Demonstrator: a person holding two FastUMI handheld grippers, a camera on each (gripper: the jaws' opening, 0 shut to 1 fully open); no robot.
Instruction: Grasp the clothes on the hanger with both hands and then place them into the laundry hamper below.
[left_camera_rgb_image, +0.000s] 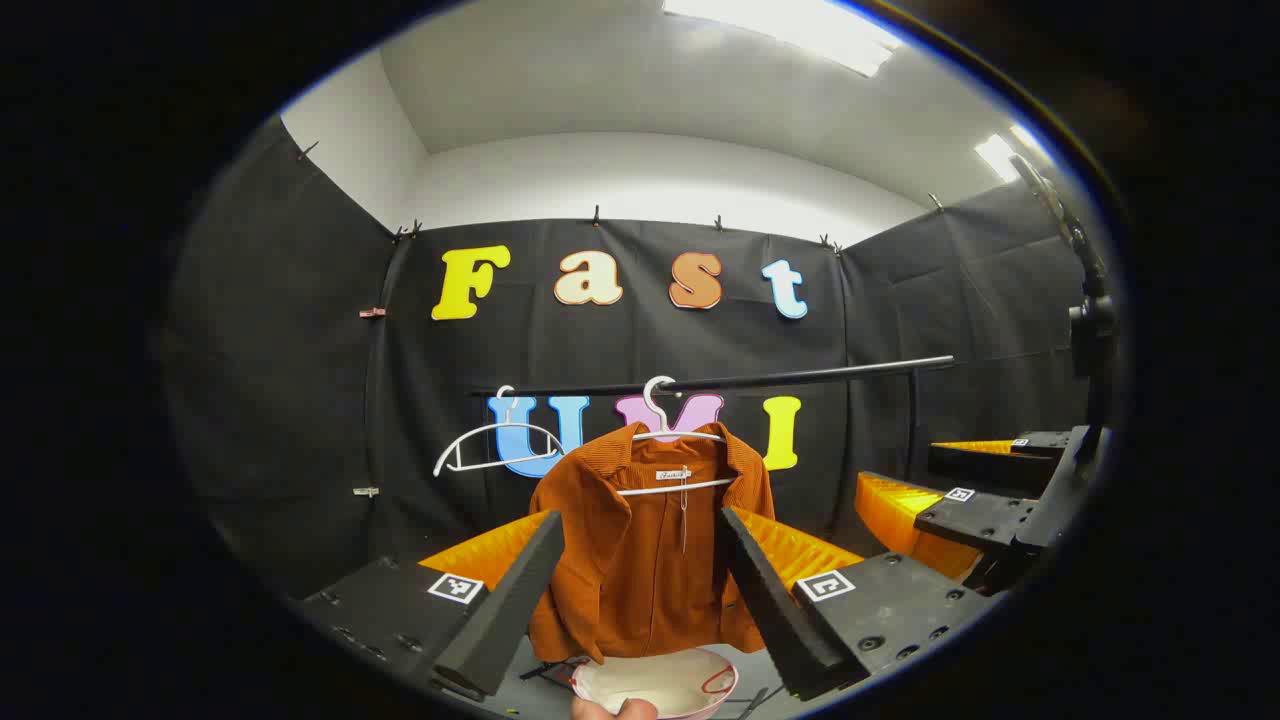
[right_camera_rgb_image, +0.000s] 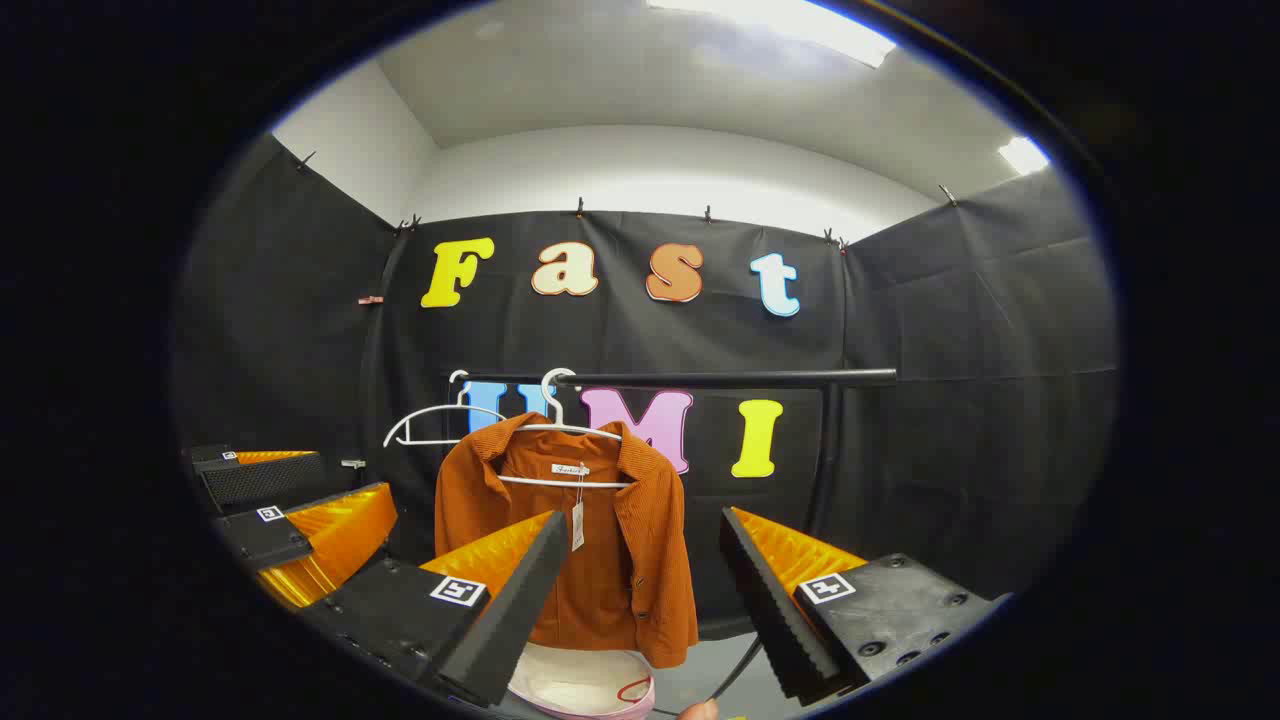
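Progress: nothing grasped yet. Orange jacket (left_camera_rgb_image: 650, 550) hangs on its white hanger (left_camera_rgb_image: 672, 435) from the black rail (left_camera_rgb_image: 740, 380), hamper (left_camera_rgb_image: 655, 685) directly below at 6 o'clock.

Left gripper (left_camera_rgb_image: 635, 590) has its jaws spread wide, holding nothing, jacket framed between the fingers but well apart from them. Right gripper (right_camera_rgb_image: 640, 600) likewise wide and holding nothing; in its view the jacket sits toward 10 o'clock of the finger gap.

Left to do: close in, grip both sides, lift off, drop in.

Clearance: spare hanger (left_camera_rgb_image: 497, 450) on the rail at 9 o'clock of the jacket is a likely snag. Upright post (right_camera_rgb_image: 825, 460) at 3 o'clock. Open room in front.
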